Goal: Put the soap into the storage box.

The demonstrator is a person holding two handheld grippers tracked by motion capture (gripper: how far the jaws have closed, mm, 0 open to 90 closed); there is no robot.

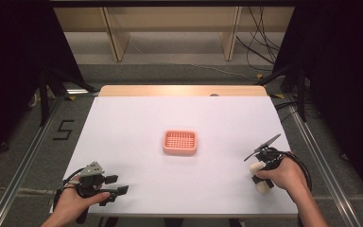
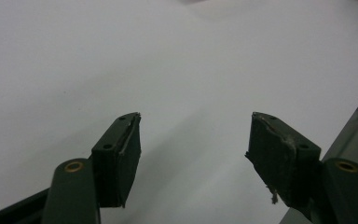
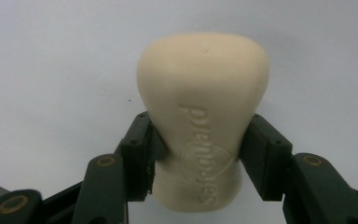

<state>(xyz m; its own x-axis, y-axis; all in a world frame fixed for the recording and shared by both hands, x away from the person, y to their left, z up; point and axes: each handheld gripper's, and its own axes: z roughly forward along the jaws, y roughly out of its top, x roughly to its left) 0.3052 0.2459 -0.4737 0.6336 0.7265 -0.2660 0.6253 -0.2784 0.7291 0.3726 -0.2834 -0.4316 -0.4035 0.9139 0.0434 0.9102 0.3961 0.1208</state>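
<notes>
A cream bar of soap (image 3: pixel 203 88) with raised lettering is clamped between the jaws of my right gripper (image 3: pixel 198 140), which is shut on its lower half. From above, the soap (image 1: pixel 256 169) and right gripper (image 1: pixel 261 177) hover over the white table's right side near the front. A pink slotted soap dish (image 1: pixel 180 142) sits empty at the table's middle. At the front left corner, my left gripper (image 1: pixel 117 185) lies low over the table and points right. Its jaws stand wide apart over bare white surface (image 2: pixel 196 140), holding nothing.
The white table top (image 1: pixel 137 118) has a wooden strip along its far edge. Metal rails run along the floor on both sides, and cables lie on the floor at the back right. A dark table edge (image 2: pixel 354 126) shows at the right in the left gripper view.
</notes>
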